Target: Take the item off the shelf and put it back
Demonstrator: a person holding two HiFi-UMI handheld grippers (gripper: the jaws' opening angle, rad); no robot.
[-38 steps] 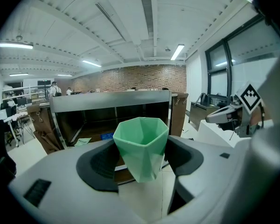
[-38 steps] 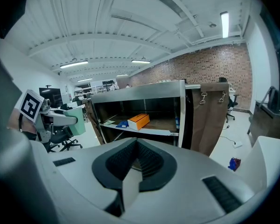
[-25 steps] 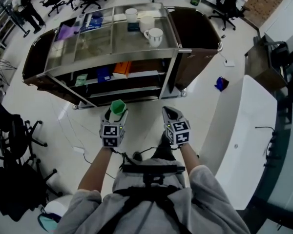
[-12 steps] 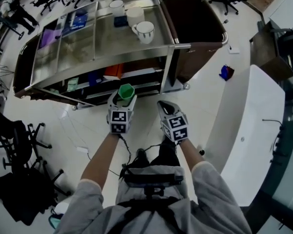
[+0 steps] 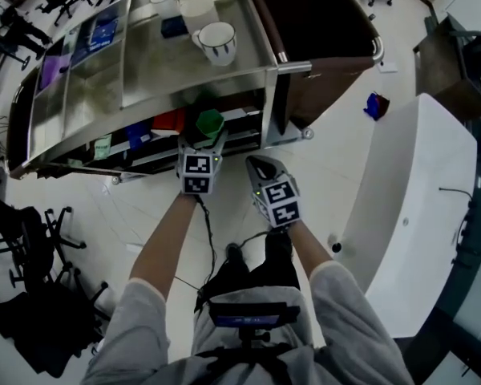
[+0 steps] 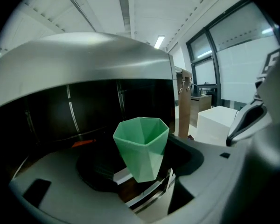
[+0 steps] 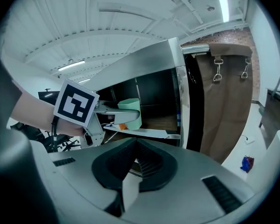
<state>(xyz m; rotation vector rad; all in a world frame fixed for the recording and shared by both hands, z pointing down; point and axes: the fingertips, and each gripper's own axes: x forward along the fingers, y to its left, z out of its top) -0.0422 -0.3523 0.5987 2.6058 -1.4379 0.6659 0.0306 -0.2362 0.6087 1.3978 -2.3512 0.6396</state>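
A green faceted cup (image 5: 209,123) stands upright between the jaws of my left gripper (image 5: 208,132), which is shut on its lower part. In the left gripper view the cup (image 6: 142,146) hangs in front of the dark opening under the steel cart's top (image 6: 84,64). The head view puts it at the front edge of the cart's middle shelf (image 5: 244,131). My right gripper (image 5: 259,164) is beside it to the right, lower and further back, shut with nothing in it. The right gripper view shows the cup (image 7: 130,112) in the left gripper (image 7: 113,110), above a shelf board.
The steel cart top (image 5: 144,70) carries white mugs (image 5: 216,42) and small items. A brown bag (image 5: 321,46) hangs at the cart's right end. Boxes, one orange (image 5: 168,121), lie on the shelf. A white table (image 5: 409,215) stands right, office chairs (image 5: 24,239) left.
Both grippers moved forward towards the cart. The green cup went from over the floor to the front edge of the middle shelf, still held.
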